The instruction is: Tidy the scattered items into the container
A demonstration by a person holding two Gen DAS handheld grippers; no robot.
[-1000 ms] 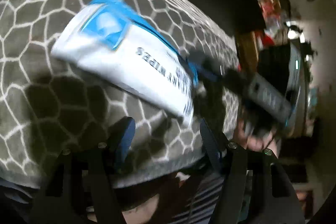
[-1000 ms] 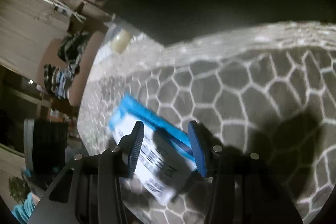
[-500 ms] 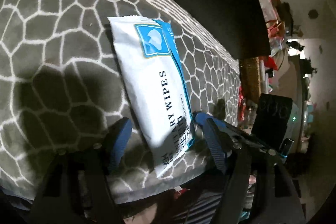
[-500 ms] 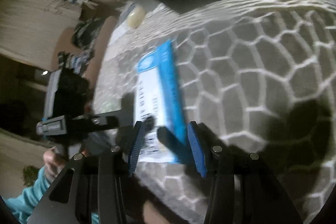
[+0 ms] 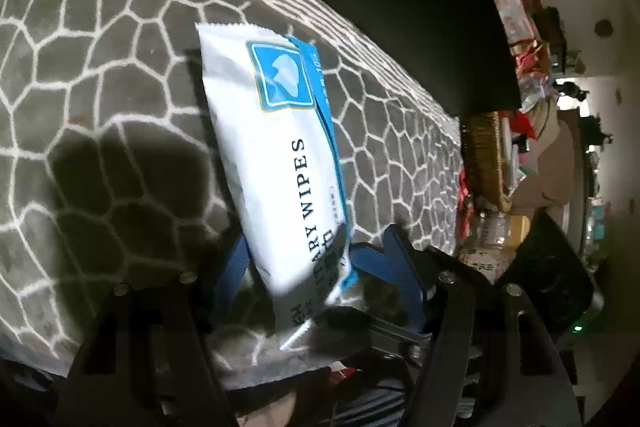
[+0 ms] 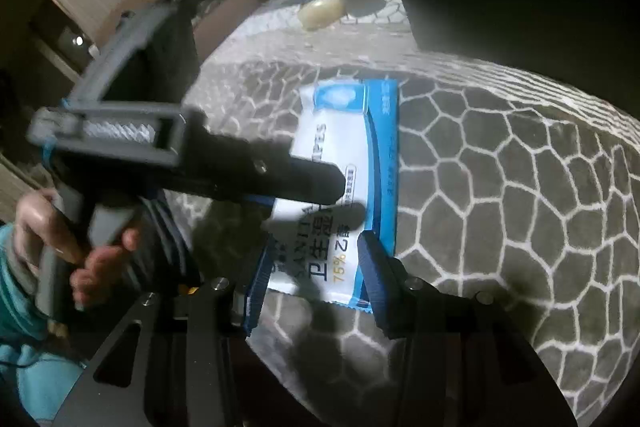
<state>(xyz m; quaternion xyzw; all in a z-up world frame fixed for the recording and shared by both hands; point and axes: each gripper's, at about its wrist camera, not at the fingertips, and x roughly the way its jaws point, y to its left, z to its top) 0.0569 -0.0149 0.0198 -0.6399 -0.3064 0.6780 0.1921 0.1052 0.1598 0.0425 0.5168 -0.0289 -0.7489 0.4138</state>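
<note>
While the left gripper closes around the wipes pack, the right gripper clamps its near end above the patterned cloth.

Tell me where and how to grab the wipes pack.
Take the wipes pack at its near short end, pinching across its width, coming in along its length. It is long, flat and soft, and that end points toward the right gripper, which clamps it there.

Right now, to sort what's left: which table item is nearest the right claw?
The wipes pack: white and blue, its near end between the right claw's fingers. The pale oval item lies far back by the black box.
</note>
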